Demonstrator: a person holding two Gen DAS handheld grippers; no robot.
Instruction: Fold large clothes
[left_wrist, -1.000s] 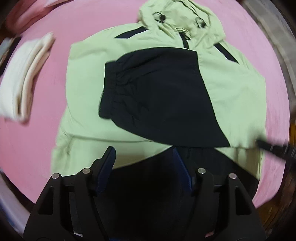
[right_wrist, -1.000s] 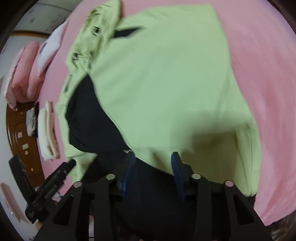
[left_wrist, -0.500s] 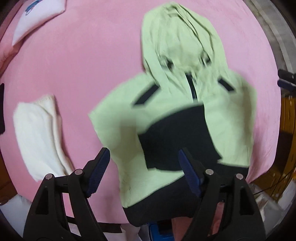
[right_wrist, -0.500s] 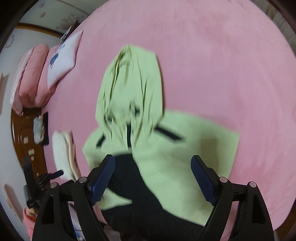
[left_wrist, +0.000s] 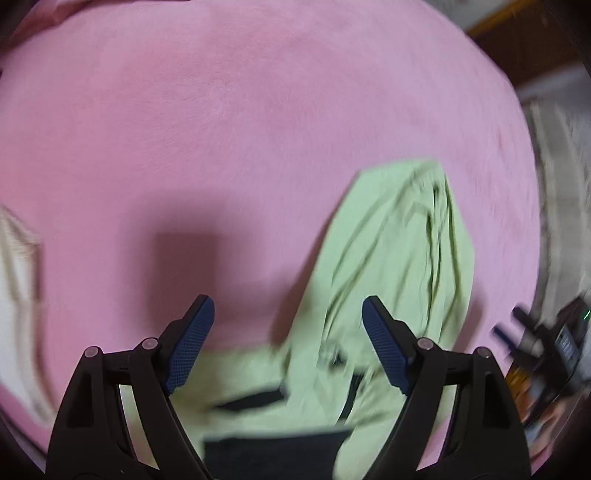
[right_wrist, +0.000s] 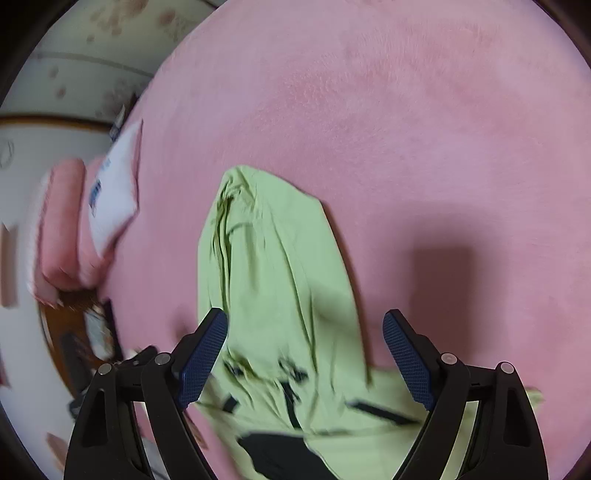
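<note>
A light green hooded jacket (left_wrist: 391, 258) with black panels lies on the pink bedcover (left_wrist: 240, 110). Its hood points away from me and its black sleeve is folded across the chest near the bottom edge. My left gripper (left_wrist: 286, 325) is open and empty, above the jacket's left shoulder. In the right wrist view the jacket (right_wrist: 273, 280) shows its hood and zipper. My right gripper (right_wrist: 304, 347) is open and empty, above the hood's base. Both views are blurred.
A folded white cloth (left_wrist: 16, 280) lies at the left. A white pillow (right_wrist: 114, 192) and a pink rolled blanket (right_wrist: 61, 225) sit at the bed's far left by a wooden headboard. A dark device (left_wrist: 554, 339) stands off the bed's right edge.
Both grippers opened wide and rose away from the jacket's hem, then tipped forward toward the hood. The jacket's body has slid out of the bottom of both views.
</note>
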